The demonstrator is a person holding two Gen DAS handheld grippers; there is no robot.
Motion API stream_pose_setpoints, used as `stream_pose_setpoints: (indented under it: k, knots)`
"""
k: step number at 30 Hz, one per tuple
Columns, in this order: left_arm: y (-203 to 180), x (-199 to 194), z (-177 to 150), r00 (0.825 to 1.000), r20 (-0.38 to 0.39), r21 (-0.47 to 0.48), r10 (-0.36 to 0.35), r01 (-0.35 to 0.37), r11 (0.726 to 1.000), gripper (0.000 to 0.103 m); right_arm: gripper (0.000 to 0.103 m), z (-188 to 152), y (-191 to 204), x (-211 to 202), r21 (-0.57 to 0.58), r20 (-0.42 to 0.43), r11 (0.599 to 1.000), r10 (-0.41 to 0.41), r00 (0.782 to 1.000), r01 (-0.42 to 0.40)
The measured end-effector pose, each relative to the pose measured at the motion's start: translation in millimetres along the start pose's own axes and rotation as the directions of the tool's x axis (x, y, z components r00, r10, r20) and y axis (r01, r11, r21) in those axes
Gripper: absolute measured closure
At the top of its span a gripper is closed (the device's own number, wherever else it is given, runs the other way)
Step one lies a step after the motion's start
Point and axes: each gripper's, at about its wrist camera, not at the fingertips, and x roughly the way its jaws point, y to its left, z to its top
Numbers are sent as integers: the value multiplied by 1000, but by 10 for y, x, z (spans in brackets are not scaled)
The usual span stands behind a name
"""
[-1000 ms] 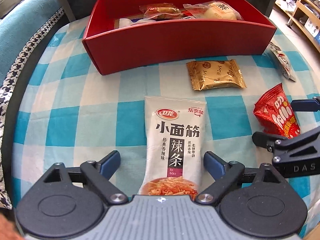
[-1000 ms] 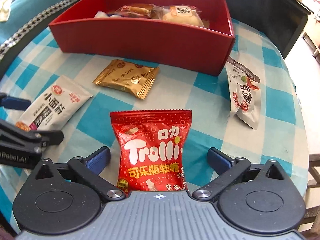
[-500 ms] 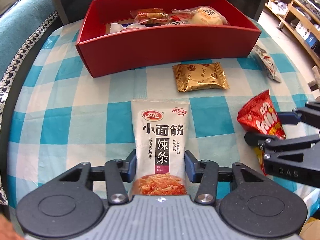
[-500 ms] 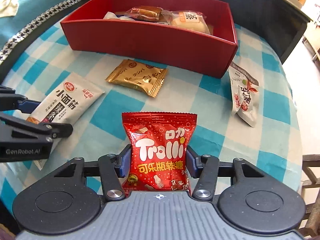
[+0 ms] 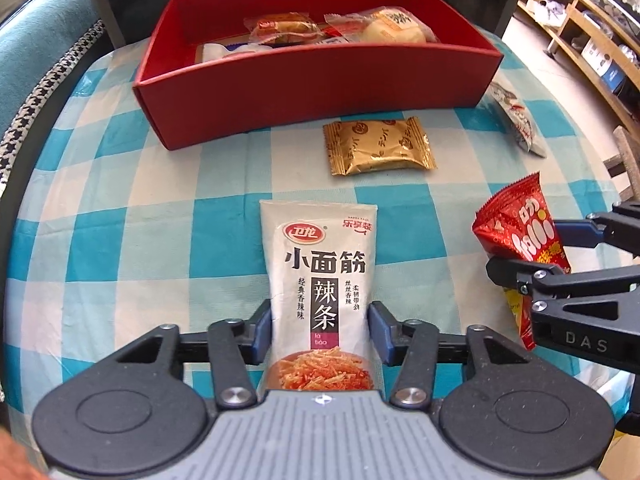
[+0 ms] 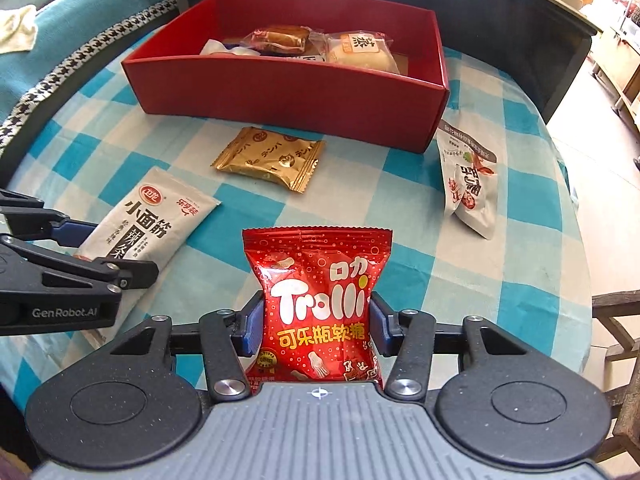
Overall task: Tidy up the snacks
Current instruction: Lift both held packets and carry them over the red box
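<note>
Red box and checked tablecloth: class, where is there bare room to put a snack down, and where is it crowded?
Free: the near-left floor of the red box, in front of its wrapped snacks; the tablecloth left of the white packet. Crowded: the box's back, and the strip between the gold packet, the grey packet and the red Trolli bag.
</note>
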Motion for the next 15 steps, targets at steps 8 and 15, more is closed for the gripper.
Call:
stream_pose_setpoints:
  k: [8,15]
  knots:
    - [-72,-24,-65,999,12,24,30,-30,999,25,44,26,-27,-14,12,9,1000,13,1000,-13]
    - [-40,-138,-37,999,43,-18,6,-6,1000,31,44,46,-19,-76,10,34,1000,18,999,-19]
